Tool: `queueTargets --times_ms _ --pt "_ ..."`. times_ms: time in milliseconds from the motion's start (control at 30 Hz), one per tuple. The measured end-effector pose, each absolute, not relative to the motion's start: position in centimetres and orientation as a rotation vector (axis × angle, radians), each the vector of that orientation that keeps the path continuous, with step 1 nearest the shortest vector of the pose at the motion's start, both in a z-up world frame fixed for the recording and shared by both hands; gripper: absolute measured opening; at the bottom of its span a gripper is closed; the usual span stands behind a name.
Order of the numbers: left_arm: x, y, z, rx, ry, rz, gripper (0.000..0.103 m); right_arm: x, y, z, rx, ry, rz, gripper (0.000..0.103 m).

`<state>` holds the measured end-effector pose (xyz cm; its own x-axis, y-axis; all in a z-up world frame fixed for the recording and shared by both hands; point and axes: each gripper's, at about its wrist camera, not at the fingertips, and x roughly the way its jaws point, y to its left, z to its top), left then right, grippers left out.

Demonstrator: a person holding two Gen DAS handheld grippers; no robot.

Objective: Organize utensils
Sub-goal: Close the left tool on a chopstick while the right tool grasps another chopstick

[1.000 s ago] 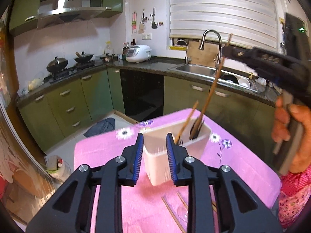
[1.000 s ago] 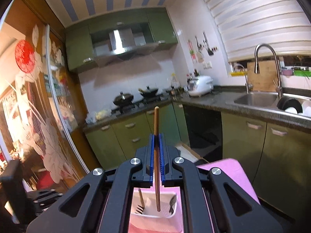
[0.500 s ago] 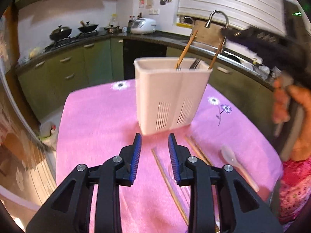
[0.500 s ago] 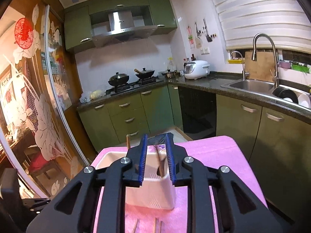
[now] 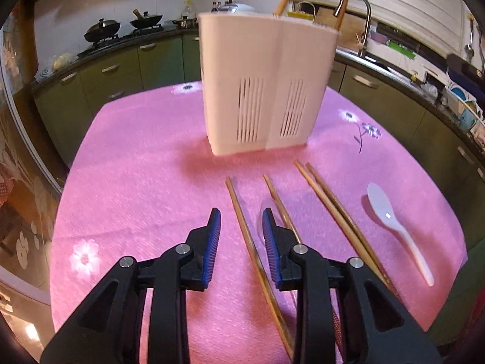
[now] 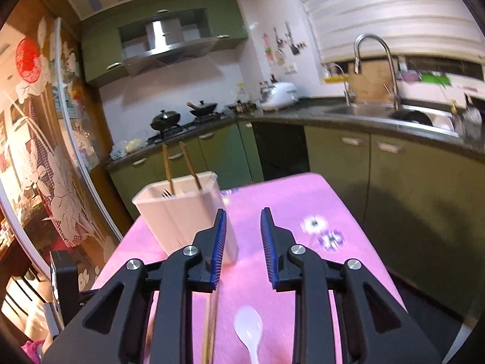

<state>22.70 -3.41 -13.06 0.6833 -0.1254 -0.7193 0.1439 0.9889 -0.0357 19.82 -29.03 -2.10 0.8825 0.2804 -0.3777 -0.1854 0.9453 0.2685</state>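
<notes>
A white slotted utensil holder (image 5: pixel 266 91) is seen upright on the pink tablecloth (image 5: pixel 136 188); two wooden chopsticks (image 6: pixel 182 166) and what seems to be a fork are held in it, the sticks leaning out above its rim. On the cloth in front of the holder, four loose chopsticks (image 5: pixel 330 209) are laid with their long axes running from the holder toward the camera, fanned slightly apart. A white plastic spoon (image 5: pixel 394 227) is laid to their right, bowl toward the holder, handle toward the near edge. The left gripper (image 5: pixel 239 233) is held spread above one chopstick (image 5: pixel 248 242), nothing pinched. The right gripper (image 6: pixel 242 236) has just been opening; nothing is between its jaws.
</notes>
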Motion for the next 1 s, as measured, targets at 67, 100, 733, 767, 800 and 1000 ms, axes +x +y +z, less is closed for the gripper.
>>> queueTargets --times_ms 67,100,733,767,800,1000 --pt "22.6 -3.7 -13.8 0.035 0.825 -0.141 0.027 19.4 -30.0 -3.1 0.247 0.446 0.235 0.024" --pt "22.7 -3.7 -14.2 0.04 0.836 -0.136 0.027 19.4 -30.4 -3.3 0.255 0.452 0.234 0.024" --pt "23.6 -4.5 -15.6 0.07 0.888 -0.147 0.006 19.5 -28.5 -5.9 0.184 0.589 0.283 0.039" --pt "23.6 -4.5 -15.6 0.069 0.889 -0.152 0.006 19.6 -28.2 -6.3 0.177 0.605 0.291 0.039" --pt "23.5 -4.4 -15.5 0.07 0.887 -0.156 0.006 19.6 -27.8 -6.7 0.16 0.629 0.304 0.039" --pt "22.7 -3.6 -13.4 0.057 0.813 -0.151 0.006 20.8 -25.5 -9.5 0.058 0.747 0.32 0.039"
